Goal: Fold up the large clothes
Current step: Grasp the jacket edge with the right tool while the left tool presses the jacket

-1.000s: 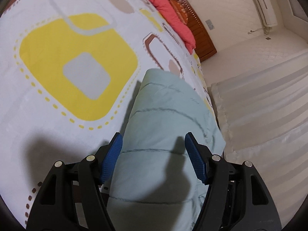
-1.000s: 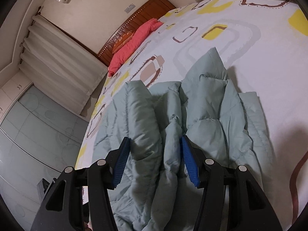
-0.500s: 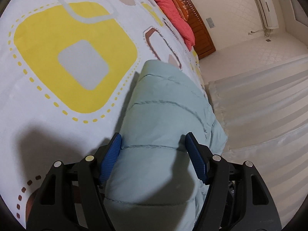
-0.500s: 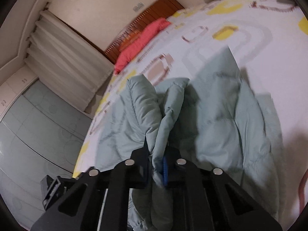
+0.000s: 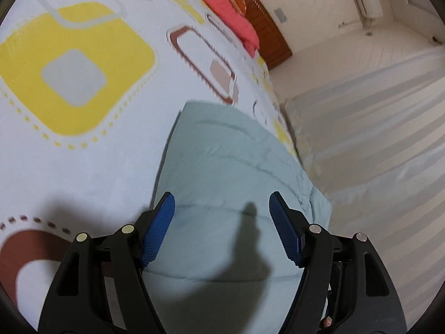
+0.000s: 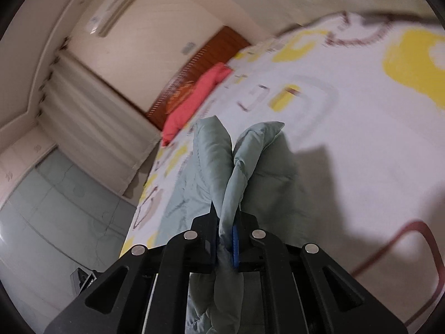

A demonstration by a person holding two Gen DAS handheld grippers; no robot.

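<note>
The wide bed with its white cover printed in yellow and brown rounded squares (image 5: 83,144) fills most of both views, its dark wooden headboard (image 5: 267,30) and a coral-red pillow (image 5: 225,8) at the far end, pleated pale curtains (image 5: 375,128) along one side. On it, near the curtain-side edge, lies the task's thing, a pale mint-green quilted puffer garment (image 5: 230,167), stitched into padded channels. It looks light for its bulk, soft and springy, so it should compress under a grip and then puff back; the smooth shell is probably slippery, and a fold is likely to slide open unless pressed flat. Best purchase seems to be on a gathered ridge or seamed edge, where several layers bunch together, not on a single padded panel. The right gripper (image 6: 226,239) has done just that: its jaws have just closed and now pinch a raised fold of the garment tightly, the cloth standing up in two puffy lobes beyond the blue pads (image 6: 235,246). The left gripper (image 5: 222,228) hangs over a flat padded stretch with its jaws well apart; the blue fingertips (image 5: 158,231) straddle the fabric without pressing it, so it holds nothing. The garment's full outline is hidden, so which part is pinched cannot be told.
</note>
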